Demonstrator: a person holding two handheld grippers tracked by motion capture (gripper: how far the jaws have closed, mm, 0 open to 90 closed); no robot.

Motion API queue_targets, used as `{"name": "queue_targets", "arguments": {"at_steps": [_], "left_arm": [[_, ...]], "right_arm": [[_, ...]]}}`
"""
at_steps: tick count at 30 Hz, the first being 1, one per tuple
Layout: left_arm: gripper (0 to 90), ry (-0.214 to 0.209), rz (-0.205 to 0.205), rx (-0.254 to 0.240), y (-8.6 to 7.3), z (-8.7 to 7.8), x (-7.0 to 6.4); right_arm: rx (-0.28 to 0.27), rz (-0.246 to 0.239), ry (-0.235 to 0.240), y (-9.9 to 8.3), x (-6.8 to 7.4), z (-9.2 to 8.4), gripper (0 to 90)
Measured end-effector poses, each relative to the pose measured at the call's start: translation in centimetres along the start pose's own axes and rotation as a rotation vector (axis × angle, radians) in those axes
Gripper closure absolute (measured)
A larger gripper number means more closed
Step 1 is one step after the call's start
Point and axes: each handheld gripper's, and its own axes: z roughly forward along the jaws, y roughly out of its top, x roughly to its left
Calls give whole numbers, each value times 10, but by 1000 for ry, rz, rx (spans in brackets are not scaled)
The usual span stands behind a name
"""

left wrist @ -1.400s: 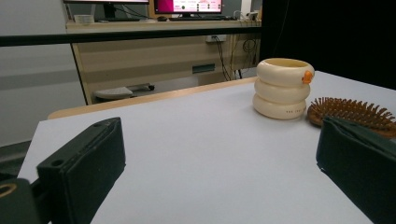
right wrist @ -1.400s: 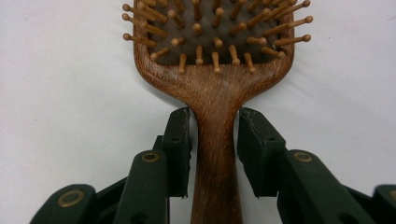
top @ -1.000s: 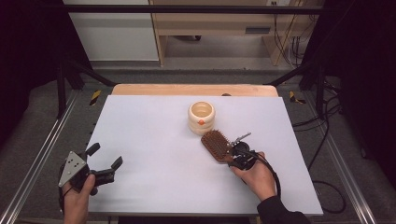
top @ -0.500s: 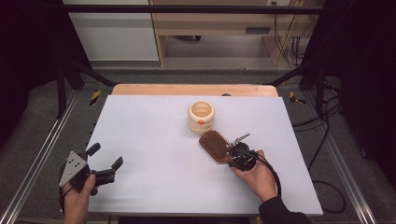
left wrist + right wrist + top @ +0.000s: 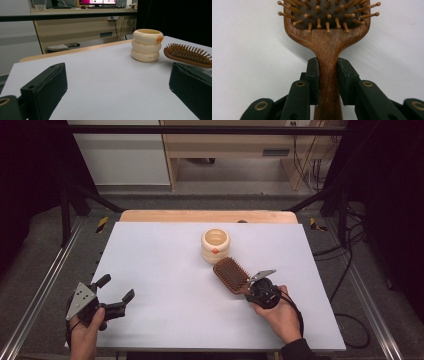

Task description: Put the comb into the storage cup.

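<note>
The right gripper (image 5: 248,286) is clamped on the handle of a wooden hairbrush (image 5: 232,275), its two black jaws pressed flat against either side of the narrow neck, bristles up. The brush is held near the right front of the white table (image 5: 160,270), its head pointing toward a cream ringed cup (image 5: 215,245) that stands just beyond it.

Risk is judged to lie mainly in the grip: only a thin, smooth, tapering handle is caught, so the heavier head could be tipped or twisted between the pads if the brush is swung quickly. The cup (light-looking, and close to the brush head) could be knocked over or pushed if the head is carried forward too low. If the brush is meant for the cup, a poor angle could catch the wide head on the rim.

The left gripper (image 5: 115,300) is held with its jaws apart and nothing between them, near the table's left front edge, well apart from both things.

The end of the handle is hidden by the gripper and hand. Whether the brush head is touching the table cannot be told.
</note>
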Motion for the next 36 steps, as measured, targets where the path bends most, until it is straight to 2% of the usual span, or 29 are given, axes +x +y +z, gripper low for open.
{"name": "queue_targets", "arguments": {"at_steps": [9,11,13,20,24,28,29,30,31,32,36], "left_arm": [[22,-40,-34,-13,4,6,-17],[23,-47,-30,-8,5,8,-21],[24,-65,-23,-2,6,11,-27],[26,-97,-32,-14,13,19,-38],[30,-129,-36,-12,23,32,-47],[31,-172,-20,1,32,50,-56],[32,-172,-20,1,32,50,-56],[33,-191,-23,5,35,60,-61],[33,-191,-23,5,35,60,-61],[33,-215,-29,11,38,70,-67],[33,-244,-17,15,44,85,-79]], "right_arm": [[-95,-12,13,0,7,-14,727],[-102,-10,11,0,7,-16,727],[-136,-9,14,0,8,-19,727],[-167,-13,32,2,12,-20,727],[-191,-16,37,6,18,-20,727],[-217,-17,37,9,20,-19,727],[-217,-17,37,9,20,-19,727],[-227,-16,29,10,21,-19,727],[-227,-16,29,10,21,-19,727],[-237,-16,37,11,21,-20,727],[-260,-26,33,11,23,-22,727]]}}
